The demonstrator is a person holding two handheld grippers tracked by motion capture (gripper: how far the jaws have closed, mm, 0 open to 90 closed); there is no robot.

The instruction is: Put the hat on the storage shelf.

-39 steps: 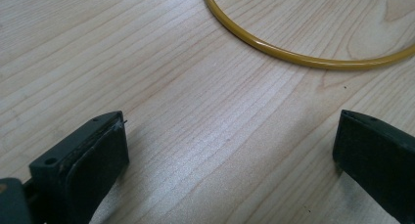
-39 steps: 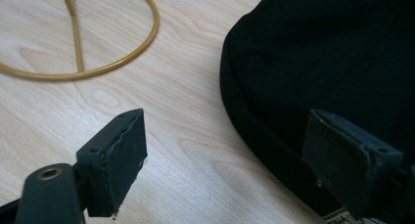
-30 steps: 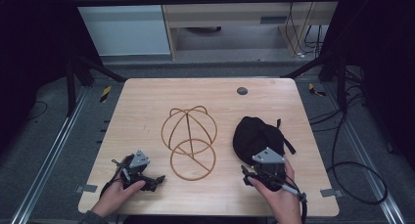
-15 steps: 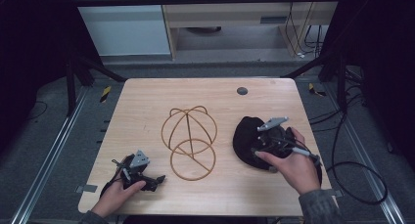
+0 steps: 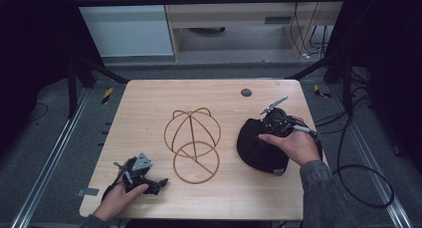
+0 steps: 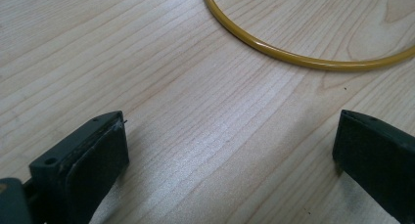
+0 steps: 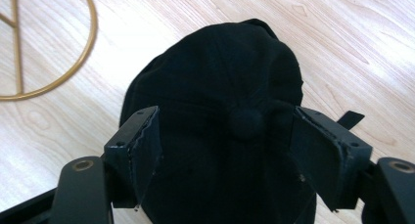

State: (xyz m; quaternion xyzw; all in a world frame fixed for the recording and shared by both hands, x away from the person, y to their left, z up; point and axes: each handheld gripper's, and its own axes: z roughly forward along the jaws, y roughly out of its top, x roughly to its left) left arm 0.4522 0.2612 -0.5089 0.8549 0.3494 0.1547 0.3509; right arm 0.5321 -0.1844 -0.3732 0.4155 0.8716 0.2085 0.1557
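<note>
Two tongs: my right gripper (image 7: 226, 150) part-closing astride black fabric cap (image 7: 215, 82), unpinched (may snag only the button); left gripper (image 6: 230, 150) open, empty.

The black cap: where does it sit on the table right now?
In the high view the black cap lies on the right side of the table, just right of the gold wire stand, with the right gripper over it.

Black cap (image 5: 259, 147), crown up, on table's right side.
</note>
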